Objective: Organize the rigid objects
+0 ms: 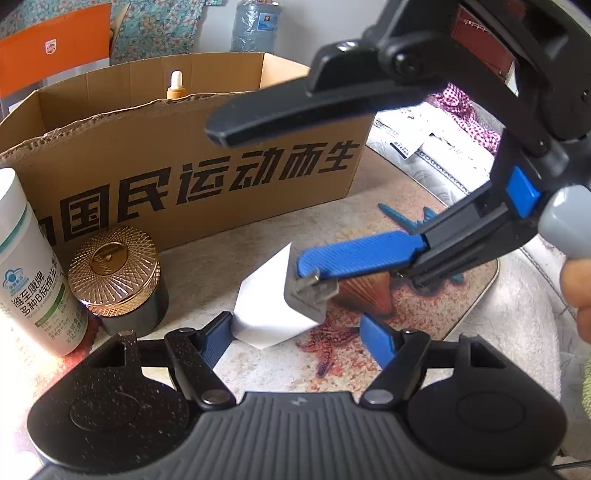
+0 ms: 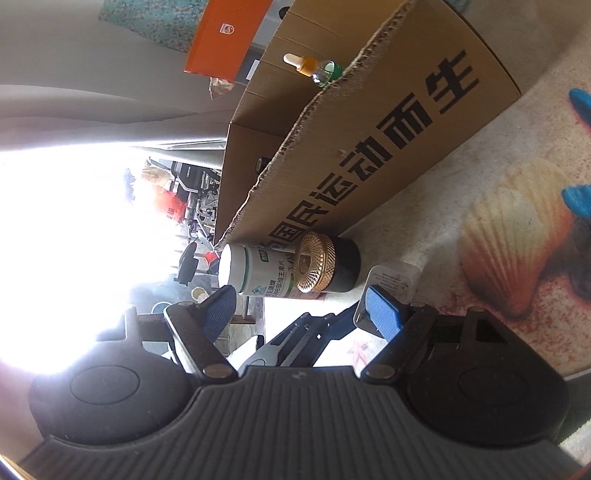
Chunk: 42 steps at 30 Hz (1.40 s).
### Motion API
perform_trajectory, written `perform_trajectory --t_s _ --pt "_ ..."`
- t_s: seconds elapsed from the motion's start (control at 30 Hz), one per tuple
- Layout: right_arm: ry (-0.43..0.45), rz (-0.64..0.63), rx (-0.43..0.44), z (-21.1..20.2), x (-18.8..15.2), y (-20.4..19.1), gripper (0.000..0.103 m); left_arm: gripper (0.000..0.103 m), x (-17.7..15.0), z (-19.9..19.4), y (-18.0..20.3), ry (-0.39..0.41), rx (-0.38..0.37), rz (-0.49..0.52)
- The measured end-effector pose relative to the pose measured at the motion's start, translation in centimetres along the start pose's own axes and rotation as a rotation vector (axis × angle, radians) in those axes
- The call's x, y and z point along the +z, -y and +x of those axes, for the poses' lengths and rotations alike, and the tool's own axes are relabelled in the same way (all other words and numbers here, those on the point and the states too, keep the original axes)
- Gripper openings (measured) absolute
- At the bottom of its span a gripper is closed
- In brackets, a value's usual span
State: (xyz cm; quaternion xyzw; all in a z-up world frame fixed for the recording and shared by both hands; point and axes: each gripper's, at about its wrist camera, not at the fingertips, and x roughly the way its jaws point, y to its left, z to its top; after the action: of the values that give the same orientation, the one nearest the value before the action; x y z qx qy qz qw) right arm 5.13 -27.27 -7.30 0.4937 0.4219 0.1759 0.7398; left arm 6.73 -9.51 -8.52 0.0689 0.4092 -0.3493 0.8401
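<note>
Between the left tongs (image 1: pixel 295 332), held wide, the white charger (image 1: pixel 269 306) is unclamped; nudged by the wide, empty right tongs (image 1: pixel 258 199), it could be toppled

Seashell-print mat (image 1: pixel 258 236) underneath; orange box (image 1: pixel 55 48) and floral cloth (image 1: pixel 155 26) behind, blue-wrapped bottle (image 1: pixel 255 26) beside; pink patterned fabric (image 1: pixel 465 110) far right, white papers (image 1: pixel 417 136) nearby.

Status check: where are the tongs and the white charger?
Both tongs open: left tongs, right tongs. White charger on the mat, unheld; right's blue finger at its prongs. Cardboard box behind, path clear.
</note>
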Motion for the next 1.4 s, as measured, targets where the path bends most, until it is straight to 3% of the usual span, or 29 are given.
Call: perform_trajectory --t_s 0.1,0.17,0.23,0.33,0.53,0.73,0.9,1.0,1.1,1.17,1.4 --pt "0.007 -0.014 -0.004 0.2 0.4 -0.4 0.078 0.075 0.0 -0.1 -0.5 0.004 -0.016 -0.02" --pt "0.001 -0.016 -0.002 0.2 0.6 -0.6 0.078 0.065 0.1 -0.4 -0.7 0.011 -0.041 -0.029" --pt "-0.012 -0.011 0.005 0.7 0.7 -0.5 0.078 0.065 0.2 -0.7 -0.5 0.024 -0.049 -0.03" --pt "-0.017 -0.024 -0.003 1.5 0.6 -0.6 0.077 0.064 0.1 -1.1 0.0 0.047 -0.003 -0.003" --pt "0.02 -0.058 0.009 0.7 0.4 -1.5 0.078 0.05 0.1 -1.7 0.0 0.066 0.056 0.015" --pt "0.102 -0.067 -0.077 -1.6 0.5 -1.0 0.078 0.04 0.3 -2.0 0.3 0.078 0.09 0.038" --pt "0.087 -0.012 -0.159 -1.6 -0.3 1.5 0.068 0.034 0.4 -1.2 1.4 0.067 0.126 0.082" --pt "0.07 0.042 -0.171 -1.3 -0.6 3.0 0.059 0.028 0.3 -0.7 1.8 0.066 0.163 0.1" --pt "0.065 0.061 -0.165 -0.7 -1.0 3.7 0.054 0.028 0.3 -0.4 1.9 0.074 0.169 0.087" --pt "0.071 0.054 -0.177 -0.6 -1.1 3.8 0.046 0.028 0.2 -0.3 2.0 0.084 0.175 0.074" --pt "0.102 0.033 -0.146 -0.9 -1.2 3.1 0.041 0.028 0.6 -1.6 2.2 0.122 0.183 0.051"
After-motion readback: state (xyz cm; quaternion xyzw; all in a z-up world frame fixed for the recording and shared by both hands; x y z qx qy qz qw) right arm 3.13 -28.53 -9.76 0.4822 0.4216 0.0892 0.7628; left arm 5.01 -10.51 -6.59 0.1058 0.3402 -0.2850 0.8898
